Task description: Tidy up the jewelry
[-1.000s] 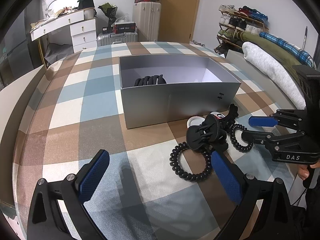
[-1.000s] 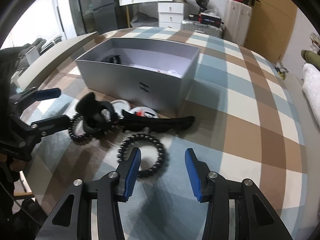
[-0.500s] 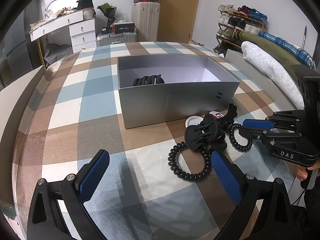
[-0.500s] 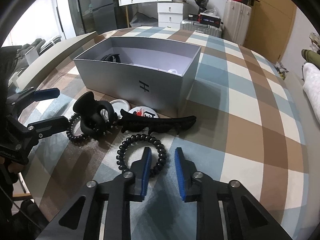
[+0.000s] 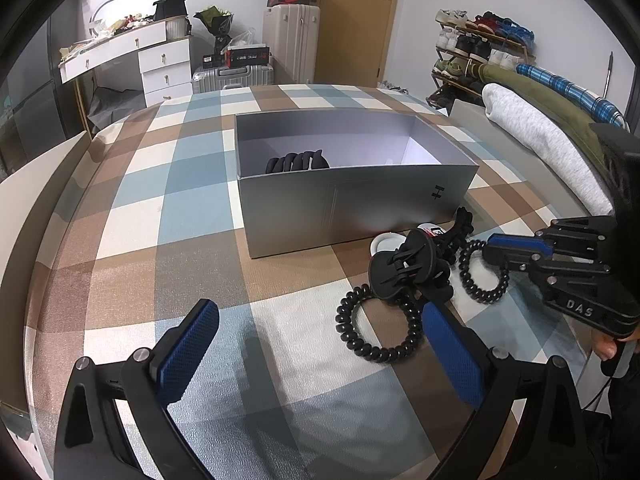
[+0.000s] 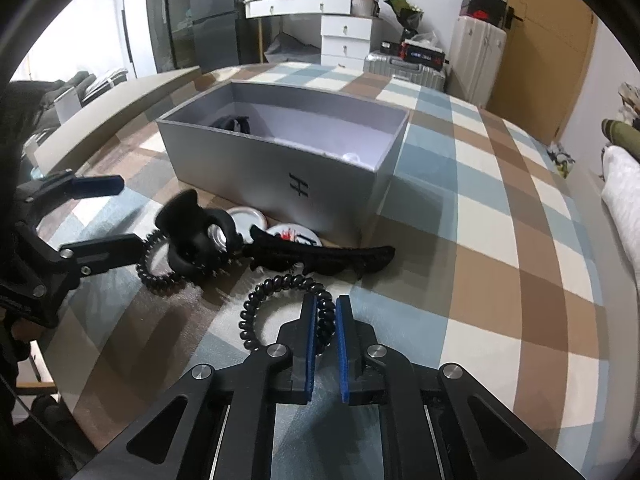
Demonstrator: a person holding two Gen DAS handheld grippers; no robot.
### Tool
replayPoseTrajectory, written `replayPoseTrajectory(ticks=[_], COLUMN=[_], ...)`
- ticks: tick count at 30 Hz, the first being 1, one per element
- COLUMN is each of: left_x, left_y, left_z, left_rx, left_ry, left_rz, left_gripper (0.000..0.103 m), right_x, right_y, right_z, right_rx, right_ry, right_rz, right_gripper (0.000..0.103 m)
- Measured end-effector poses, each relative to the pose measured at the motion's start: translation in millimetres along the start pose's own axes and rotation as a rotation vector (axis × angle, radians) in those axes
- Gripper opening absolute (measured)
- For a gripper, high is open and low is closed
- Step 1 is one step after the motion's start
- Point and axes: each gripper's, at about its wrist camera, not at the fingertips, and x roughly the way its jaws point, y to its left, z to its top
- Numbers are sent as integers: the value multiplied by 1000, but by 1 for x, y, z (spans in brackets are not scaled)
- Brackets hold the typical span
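Right tongs pinched shut on the spiral hair tie — left tongs wide open, empty.

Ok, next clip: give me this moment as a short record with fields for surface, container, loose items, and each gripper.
surface: checked brown, blue and white bedcover
container: open grey cardboard box, a black item already inside
loose items: black claw hair clip, long black hair clip, two round white tins, second black spiral hair tie
right gripper: shut on black spiral hair tie, which lies on the cover
left gripper: open, holds nothing, beside the second spiral tie
stage: tie gripped, not yet lifted to the box
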Motion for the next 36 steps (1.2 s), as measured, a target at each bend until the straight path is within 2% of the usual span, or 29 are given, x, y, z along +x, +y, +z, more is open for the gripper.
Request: replayPoseTrajectory(ticks=[15,23,24,26,36], left_x=[-1,0,0,3,15], left_y=[-9,-15,-16,-22,-31], left_z=[2,5,5,6,14], left_rx=[9,-1,7,38,32], left_ry=[-9,-35,-38,-29,15], left_rz=[-23,-47,-47,-49,-108], left_gripper=[99,99,95,90,90], right_x=[-23,-27,-26,-27,-31], right_y=[-10,-12,-12,-12,-12], right_z=[7,8,9,8,8], right_rx=[56,72,71,69,70], right_ry=[-99,-116,-114,-114,-123], right_rz=[49,52,54,55,67], right_gripper=[8,8,8,8,8])
